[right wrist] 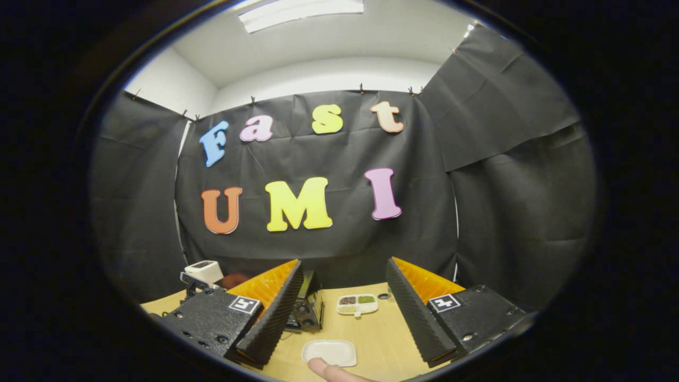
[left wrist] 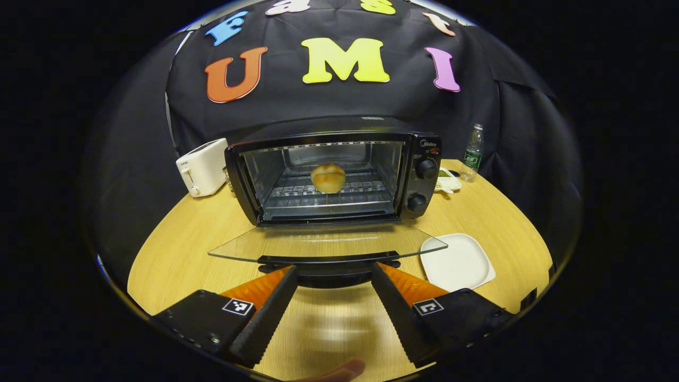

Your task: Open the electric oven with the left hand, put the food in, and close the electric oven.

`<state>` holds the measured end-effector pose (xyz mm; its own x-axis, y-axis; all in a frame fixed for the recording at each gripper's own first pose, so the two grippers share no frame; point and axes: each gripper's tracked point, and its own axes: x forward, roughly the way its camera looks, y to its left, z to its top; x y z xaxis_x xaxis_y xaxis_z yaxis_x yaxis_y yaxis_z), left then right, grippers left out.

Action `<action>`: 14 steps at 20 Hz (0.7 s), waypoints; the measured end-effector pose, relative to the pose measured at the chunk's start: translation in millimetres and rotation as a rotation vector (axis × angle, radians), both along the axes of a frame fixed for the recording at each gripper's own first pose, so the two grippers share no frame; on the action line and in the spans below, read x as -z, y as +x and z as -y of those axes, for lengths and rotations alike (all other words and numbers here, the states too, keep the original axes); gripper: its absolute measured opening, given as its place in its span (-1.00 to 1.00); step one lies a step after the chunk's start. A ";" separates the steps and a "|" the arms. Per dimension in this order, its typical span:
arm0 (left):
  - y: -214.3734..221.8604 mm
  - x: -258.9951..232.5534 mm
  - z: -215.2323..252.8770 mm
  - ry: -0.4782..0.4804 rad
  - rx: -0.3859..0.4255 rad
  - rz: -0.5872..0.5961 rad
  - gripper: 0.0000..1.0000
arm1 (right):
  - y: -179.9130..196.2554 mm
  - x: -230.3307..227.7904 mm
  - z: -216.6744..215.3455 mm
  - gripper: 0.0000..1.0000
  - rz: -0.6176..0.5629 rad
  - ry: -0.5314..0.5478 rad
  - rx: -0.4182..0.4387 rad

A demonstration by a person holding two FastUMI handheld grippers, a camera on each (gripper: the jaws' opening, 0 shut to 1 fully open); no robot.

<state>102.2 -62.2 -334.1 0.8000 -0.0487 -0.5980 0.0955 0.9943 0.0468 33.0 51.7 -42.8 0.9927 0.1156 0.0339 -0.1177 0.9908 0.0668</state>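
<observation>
Your left tool [left wrist: 333, 276]: spread wide, flanking the lowered oven door's handle [left wrist: 329, 260], probably to lift it shut; bun [left wrist: 328, 178] inside on rack; right tool [right wrist: 344, 297]: wide, empty, raised clear

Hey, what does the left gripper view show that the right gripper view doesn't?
Left gripper view alone: the bread roll on the rack inside the oven, its glass door folded down, a white toaster and a water bottle. Right gripper view alone: the ceiling light and white wall. Both share the wooden table, the empty white plate, the sectioned dish, and open jaws.
</observation>
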 end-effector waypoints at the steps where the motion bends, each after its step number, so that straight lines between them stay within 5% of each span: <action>1: 3.1 -5.6 -0.5 -0.002 0.000 0.014 0.88 | -0.4 -0.3 -0.2 0.89 -0.001 -0.001 0.000; 8: 21.9 -31.3 -2.1 -0.016 -0.002 0.074 0.91 | -7.8 -3.6 -4.8 1.00 0.005 -0.010 -0.005; 14: 52.5 -57.9 -3.8 -0.020 0.003 0.163 0.94 | -15.6 -7.0 -3.3 0.89 0.015 -0.025 -0.005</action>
<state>154.7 -58.5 -276.3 0.8862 -0.0615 -0.4592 0.0911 0.9949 0.0424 17.4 55.0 -35.8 0.9915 0.1216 0.0462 -0.1235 0.9915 0.0401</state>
